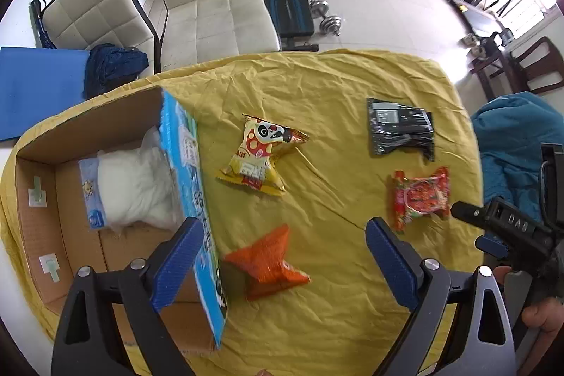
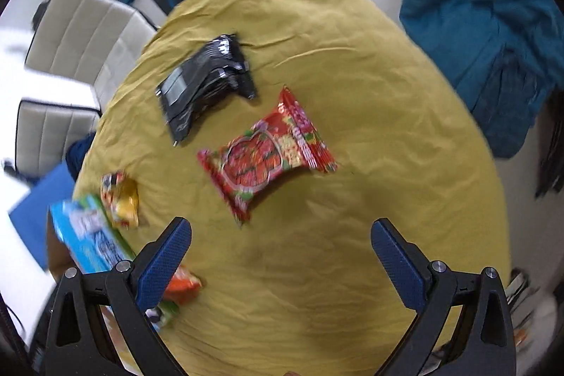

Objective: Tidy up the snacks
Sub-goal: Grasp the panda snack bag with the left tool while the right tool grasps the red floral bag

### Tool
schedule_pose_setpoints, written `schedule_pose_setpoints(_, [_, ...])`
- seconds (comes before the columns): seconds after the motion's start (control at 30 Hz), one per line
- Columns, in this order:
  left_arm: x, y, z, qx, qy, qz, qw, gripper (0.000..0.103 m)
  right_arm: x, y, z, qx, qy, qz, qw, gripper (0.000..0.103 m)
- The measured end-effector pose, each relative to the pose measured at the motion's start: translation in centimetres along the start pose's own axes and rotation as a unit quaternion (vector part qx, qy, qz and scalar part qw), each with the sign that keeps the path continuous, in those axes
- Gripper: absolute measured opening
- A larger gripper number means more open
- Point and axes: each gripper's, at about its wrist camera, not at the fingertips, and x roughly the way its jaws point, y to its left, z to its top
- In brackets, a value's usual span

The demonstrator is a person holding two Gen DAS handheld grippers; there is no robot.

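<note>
Cardboard box (image 1: 88, 136): holds white padded pack (image 1: 134, 185).
Left gripper (image 1: 282, 256): jaws spread, empty.
Right gripper (image 2: 282, 256): jaws spread, empty.

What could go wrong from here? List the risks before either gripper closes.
1. The orange packet lies against the cardboard box wall, so the open left gripper may clip the wall.
2. The red packet looks puffy and could slip from the open right gripper.
3. The yellow cloth is wrinkled and may get pinched.
</note>
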Motion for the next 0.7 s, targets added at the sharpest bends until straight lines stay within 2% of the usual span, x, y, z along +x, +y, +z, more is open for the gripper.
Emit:
schedule_pose_setpoints(0.17, [3.4,-0.5,2.1,-0.002,0.028,0.018,0.9994,0.094,5.0,0.8,2.9,0.058,0.054,0.02,0.997,0.098])
schedule_pose_setpoints(0.37, [5.3,0.2,3.7,-0.018,0.047,0.009,0.9987,0.094,9.6,1.6,4.2,0.127,0.101,0.028,0.986,0.074])
schedule_pose_setpoints(0.43, [5.8,0.4,4.3,-0.018,0.055,0.002,0.9983,0.094,10.2,2.1,4.1,0.122,0.105,0.025,0.987,0.068])
schedule_pose_setpoints(0.47, [6.1,0.6,4.7,-0.018,0.058,-0.002,0.9981,0.094,10.1,2.7,4.0,0.102,0.099,0.012,0.99,0.068])
schedule_pose_setpoints(0.5, [6.4,0.6,5.1,-0.017,0.063,-0.006,0.9979,0.094,10.0,3.8,3.8,0.058,0.091,-0.013,0.994,0.066])
schedule_pose_setpoints(0.57, [7.0,0.7,5.9,-0.01,0.077,-0.009,0.9969,0.094,9.9,5.7,3.3,-0.024,0.078,-0.056,0.995,0.064])
schedule_pose_setpoints(0.63, [7.7,0.6,6.9,0.006,0.088,-0.004,0.9961,0.094,9.9,7.3,2.4,-0.113,0.071,-0.101,0.986,0.062])
schedule_pose_setpoints(0.7, [8.3,-0.1,7.9,0.036,0.095,0.004,0.9948,0.094,10.0,7.9,2.1,-0.159,0.075,-0.116,0.978,0.062])
